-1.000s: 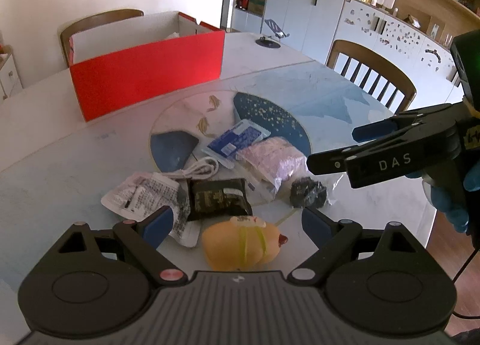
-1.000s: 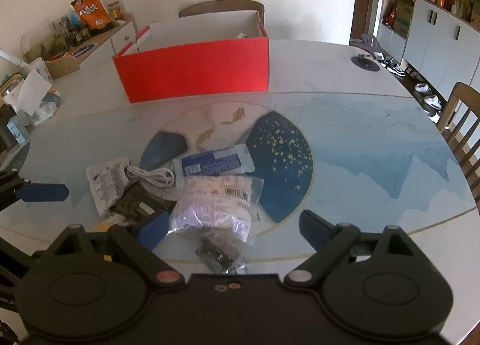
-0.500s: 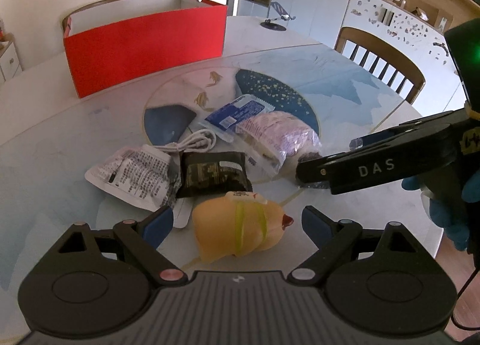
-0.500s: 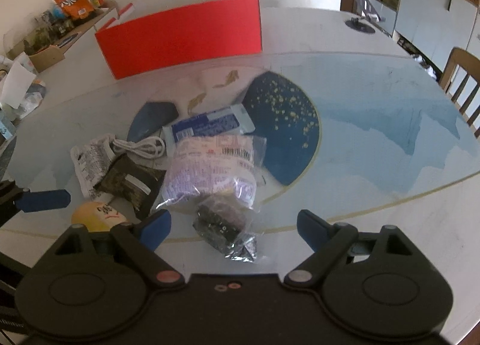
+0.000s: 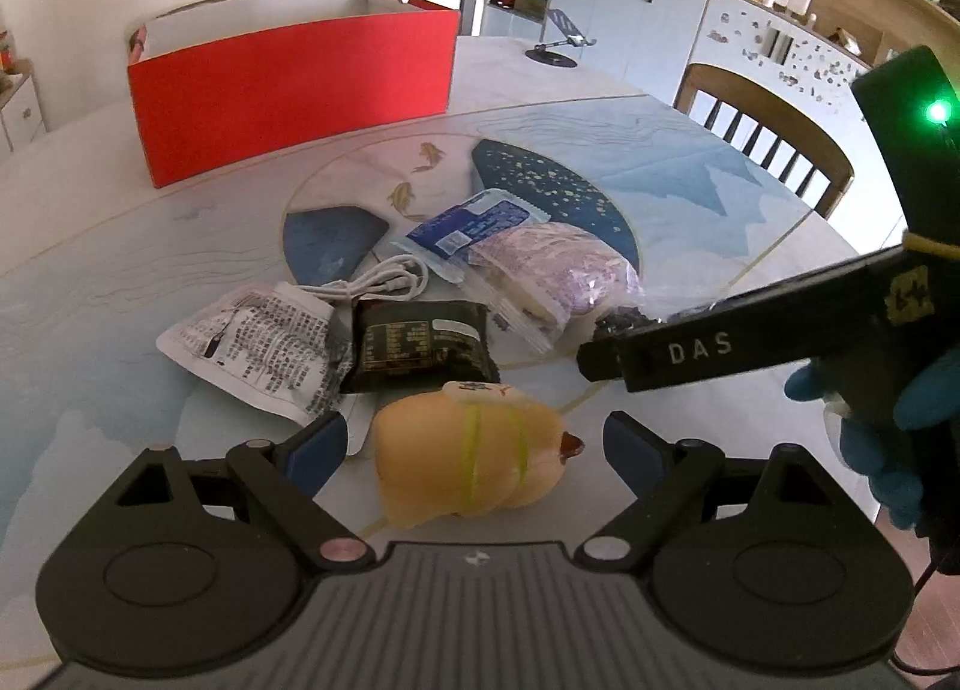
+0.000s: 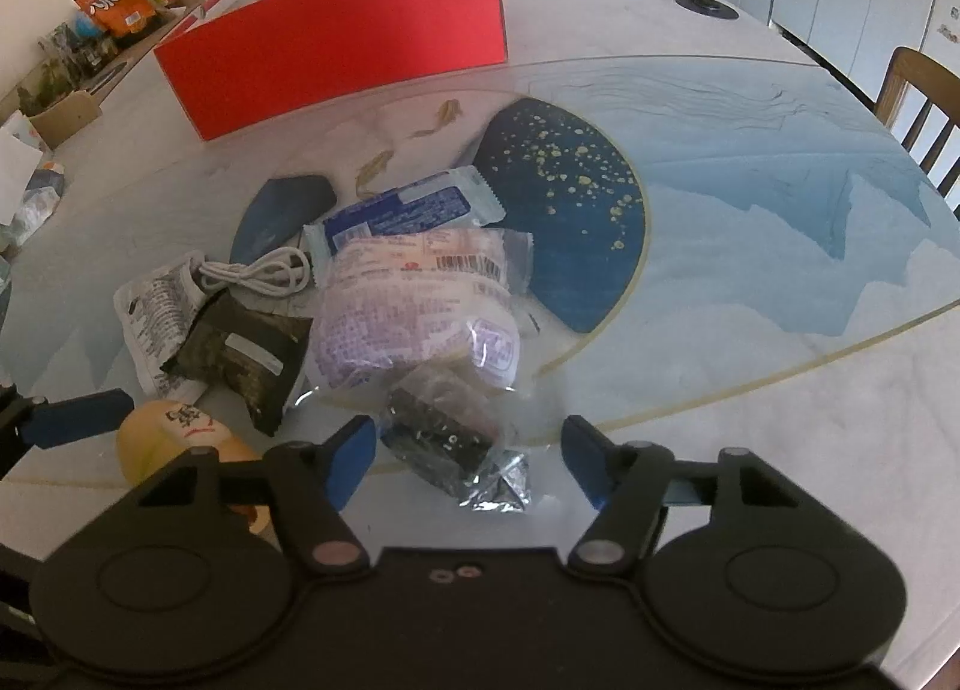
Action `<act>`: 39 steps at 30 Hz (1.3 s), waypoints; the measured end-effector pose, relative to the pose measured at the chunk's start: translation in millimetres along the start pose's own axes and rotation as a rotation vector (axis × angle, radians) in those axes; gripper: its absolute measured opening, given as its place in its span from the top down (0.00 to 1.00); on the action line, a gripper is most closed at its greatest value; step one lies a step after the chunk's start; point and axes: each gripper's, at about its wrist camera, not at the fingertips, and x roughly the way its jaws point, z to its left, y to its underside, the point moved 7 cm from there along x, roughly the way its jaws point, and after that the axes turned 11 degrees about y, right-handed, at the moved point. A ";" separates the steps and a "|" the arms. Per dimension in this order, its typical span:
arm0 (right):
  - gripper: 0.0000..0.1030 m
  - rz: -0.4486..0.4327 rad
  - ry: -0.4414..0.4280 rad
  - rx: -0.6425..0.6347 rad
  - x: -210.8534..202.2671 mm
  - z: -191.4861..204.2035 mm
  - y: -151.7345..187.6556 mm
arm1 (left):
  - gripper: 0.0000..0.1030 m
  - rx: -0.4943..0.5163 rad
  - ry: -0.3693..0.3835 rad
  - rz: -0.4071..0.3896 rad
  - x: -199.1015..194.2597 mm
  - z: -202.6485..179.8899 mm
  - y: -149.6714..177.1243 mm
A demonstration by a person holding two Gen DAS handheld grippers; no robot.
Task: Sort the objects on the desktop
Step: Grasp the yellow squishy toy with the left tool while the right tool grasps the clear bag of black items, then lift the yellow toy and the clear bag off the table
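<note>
Left gripper (image 5: 474,438): spread wide, unclenched, yellow toy (image 5: 468,459) between its fingers.
Right gripper (image 6: 468,450): just been closing around clear packet (image 6: 456,438), pads not pressing.
Open room: bare worktop (image 6: 750,270) right of it; red box (image 6: 336,36) beyond.

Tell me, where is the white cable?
The white cable lies coiled mid-table, between the blue wrapper and the black packet, touching the white printed pouch.

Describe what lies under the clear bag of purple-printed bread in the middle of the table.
The bread bag overlaps one end of the blue-and-white packet and the table. Its near edge rests against the small dark crinkly packet. Anything else beneath it is covered.
</note>
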 end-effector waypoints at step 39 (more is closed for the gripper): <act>0.58 0.013 0.008 0.011 -17.0 -3.6 8.1 | 0.36 0.014 0.008 -0.004 -5.6 0.5 1.8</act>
